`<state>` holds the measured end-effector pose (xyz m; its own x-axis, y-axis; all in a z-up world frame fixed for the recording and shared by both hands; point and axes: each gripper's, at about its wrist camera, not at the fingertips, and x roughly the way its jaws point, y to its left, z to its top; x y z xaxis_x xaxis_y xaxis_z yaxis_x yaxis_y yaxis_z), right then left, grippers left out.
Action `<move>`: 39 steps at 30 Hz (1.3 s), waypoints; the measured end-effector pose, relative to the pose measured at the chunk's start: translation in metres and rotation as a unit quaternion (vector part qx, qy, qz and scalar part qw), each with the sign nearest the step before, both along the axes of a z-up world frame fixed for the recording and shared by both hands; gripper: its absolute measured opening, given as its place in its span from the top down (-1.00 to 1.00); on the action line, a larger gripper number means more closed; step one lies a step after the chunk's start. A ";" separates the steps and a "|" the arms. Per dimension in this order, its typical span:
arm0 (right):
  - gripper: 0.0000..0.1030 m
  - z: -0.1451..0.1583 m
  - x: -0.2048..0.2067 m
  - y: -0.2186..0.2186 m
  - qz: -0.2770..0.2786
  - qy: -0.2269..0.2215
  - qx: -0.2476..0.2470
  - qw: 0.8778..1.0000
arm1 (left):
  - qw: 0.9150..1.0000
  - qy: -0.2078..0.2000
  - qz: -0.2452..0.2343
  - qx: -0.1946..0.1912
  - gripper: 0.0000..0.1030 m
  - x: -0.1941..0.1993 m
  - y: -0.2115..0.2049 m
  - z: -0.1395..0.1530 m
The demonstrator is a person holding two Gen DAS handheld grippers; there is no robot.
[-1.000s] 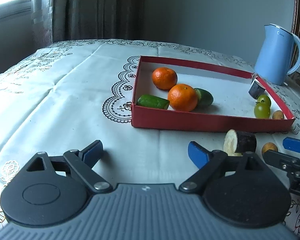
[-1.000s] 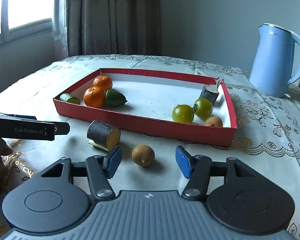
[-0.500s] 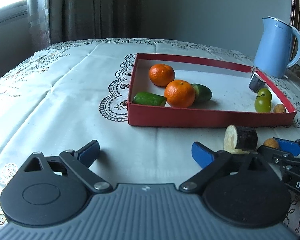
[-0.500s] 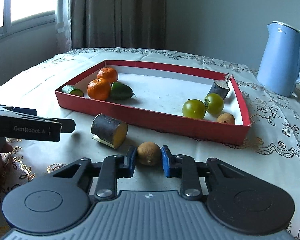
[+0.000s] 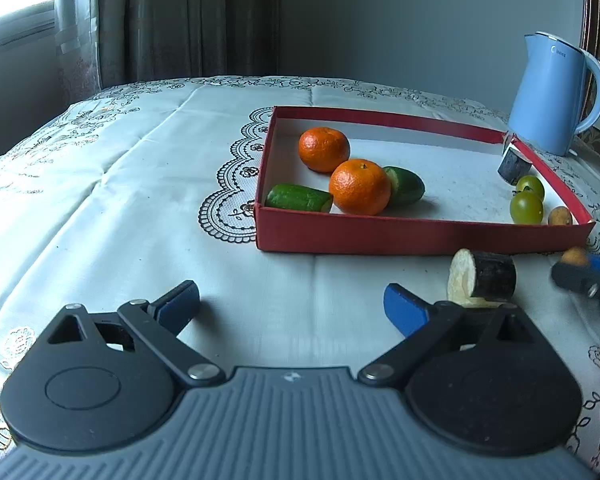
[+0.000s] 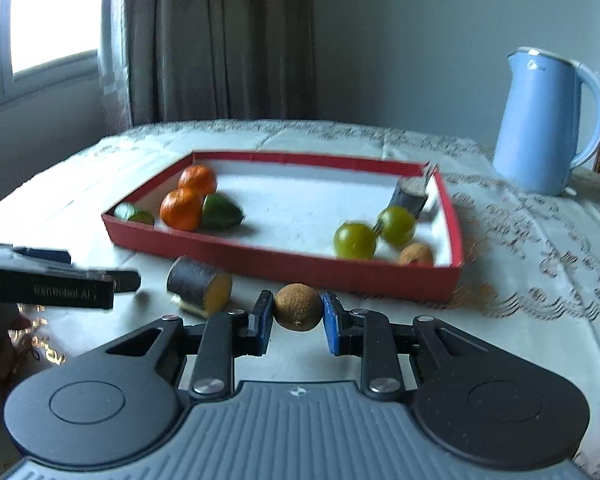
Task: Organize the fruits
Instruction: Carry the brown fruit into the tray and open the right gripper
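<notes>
1. Right wrist view: the right gripper [image 6: 298, 322] has its blue pads clamped on a small round brown fruit [image 6: 298, 306], held just in front of the shallow red cardboard tray [image 6: 284, 256].
2. Left wrist view: the left gripper [image 5: 292, 300] has its jaws spread wide with nothing between them, above the white embroidered tablecloth [image 5: 120, 200].
3. A dark-skinned cut stalk piece with a pale yellow face [image 5: 482, 278] lies on the cloth just outside the tray's near wall.
4. Inside the tray sit two oranges [image 5: 359, 187], two green cucumber pieces [image 5: 298, 198], two green tomatoes [image 6: 354, 240], another brown fruit [image 6: 416, 254] and a second dark stalk piece [image 6: 410, 198].
5. A light blue kettle [image 6: 540, 120] stands beyond the tray's far right corner.
</notes>
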<state>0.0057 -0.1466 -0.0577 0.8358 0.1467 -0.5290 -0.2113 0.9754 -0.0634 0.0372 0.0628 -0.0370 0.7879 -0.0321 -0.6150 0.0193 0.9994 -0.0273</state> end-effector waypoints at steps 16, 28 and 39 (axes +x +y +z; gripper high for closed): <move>0.50 0.027 0.045 -0.020 -0.051 -0.025 -0.022 0.998 | 1.000 0.003 -0.002 0.009 -0.97 0.001 -0.003 -0.001; 0.50 0.032 0.103 -0.001 -0.054 -0.029 -0.057 0.996 | 1.000 0.004 -0.002 0.015 -0.98 0.002 -0.005 -0.002; 0.50 0.010 0.150 0.012 -0.049 0.011 -0.070 0.996 | 1.000 0.004 -0.002 0.015 -0.99 0.002 -0.005 -0.002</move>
